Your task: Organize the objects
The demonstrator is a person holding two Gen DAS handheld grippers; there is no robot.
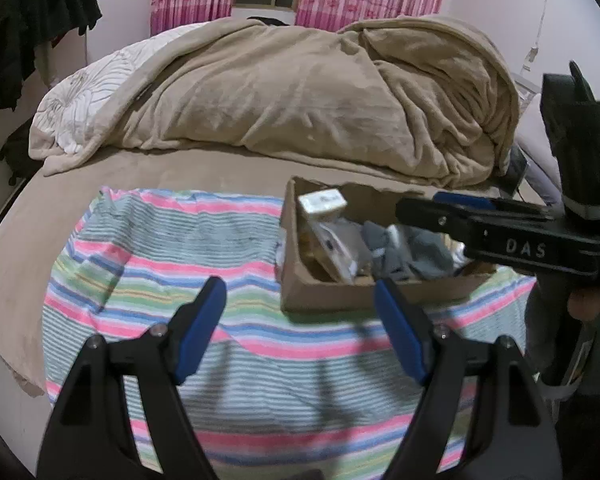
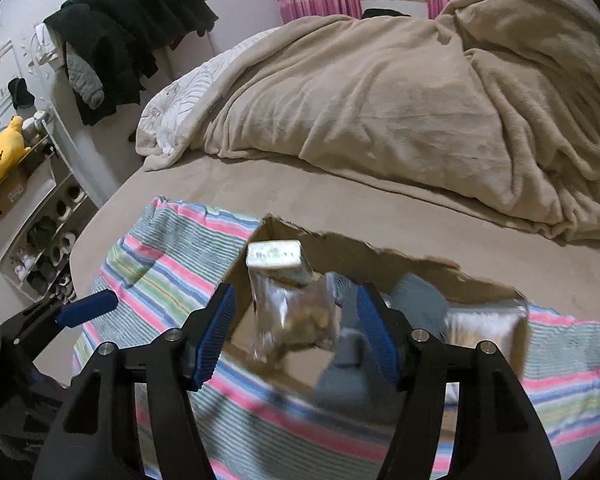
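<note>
A torn cardboard box (image 1: 324,300) stands on a striped towel (image 1: 180,248) on the bed. It holds a white-topped packet (image 1: 323,202), a clear snack packet and grey cloth (image 1: 412,256). My left gripper (image 1: 298,292) is open over the towel just before the box's near wall, with nothing between its pads. My right gripper (image 1: 418,203) reaches over the box from the right. In the right wrist view it (image 2: 296,296) stands open above the box (image 2: 380,264), and a blurred snack packet (image 2: 296,316) sits between the pads without touching either. Grey cloth (image 2: 344,372) and a foil packet (image 2: 484,328) lie beside it.
A heaped beige blanket (image 1: 320,92) covers the far half of the bed. Dark clothes (image 2: 120,32) hang at the left wall above a shelf with a yellow plush toy (image 2: 4,152) and shoes. A blue pad (image 2: 88,309) of my left gripper shows at the left.
</note>
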